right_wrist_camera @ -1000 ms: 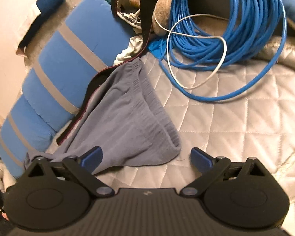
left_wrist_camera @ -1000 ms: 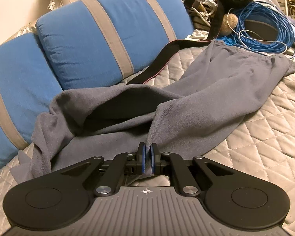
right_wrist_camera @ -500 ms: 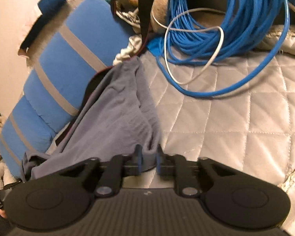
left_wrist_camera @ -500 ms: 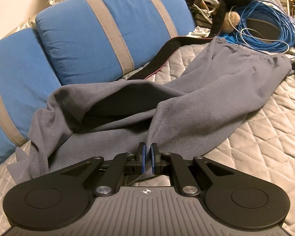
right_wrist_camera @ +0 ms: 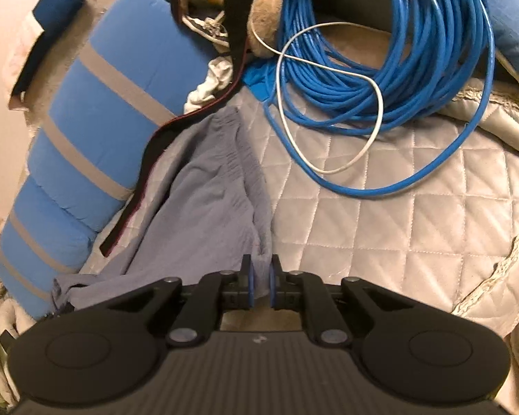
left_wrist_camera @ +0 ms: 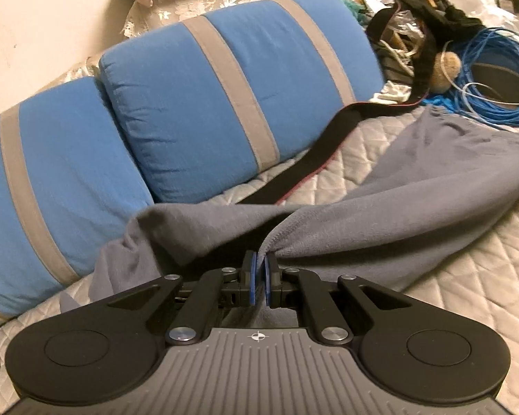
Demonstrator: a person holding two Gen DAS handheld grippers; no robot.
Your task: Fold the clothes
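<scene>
Soft grey fleece trousers (left_wrist_camera: 380, 214) are being shown lying slack on a bed's quilt (left_wrist_camera: 467, 276), a shiny cream cover stitched in diamonds. At the left, two plump blue cushions (left_wrist_camera: 207, 103) with grey bands are being leaned along the wall, and a flat black strap (left_wrist_camera: 315, 152) with a dark red edge is being run between them and the trousers. A hemmed edge of the fleece is being pinched by the left hand-held gripper (left_wrist_camera: 258, 278), its blue pads pressed almost together on the cloth. Further right, the gathered, ribbed waistband (right_wrist_camera: 238, 173) is being pinched by the right hand-held gripper (right_wrist_camera: 260, 285); its jaws have just been closing, with the cloth bunched between them. Beyond it, a round coil of smooth blue cable (right_wrist_camera: 398, 69) is being crossed by a thin white cord (right_wrist_camera: 328, 103).

Compared with a second ago, the right jaws, then spread wide over the flat waistband, are now being clamped on it, and the cloth is being drawn up into a narrow ridge.
</scene>
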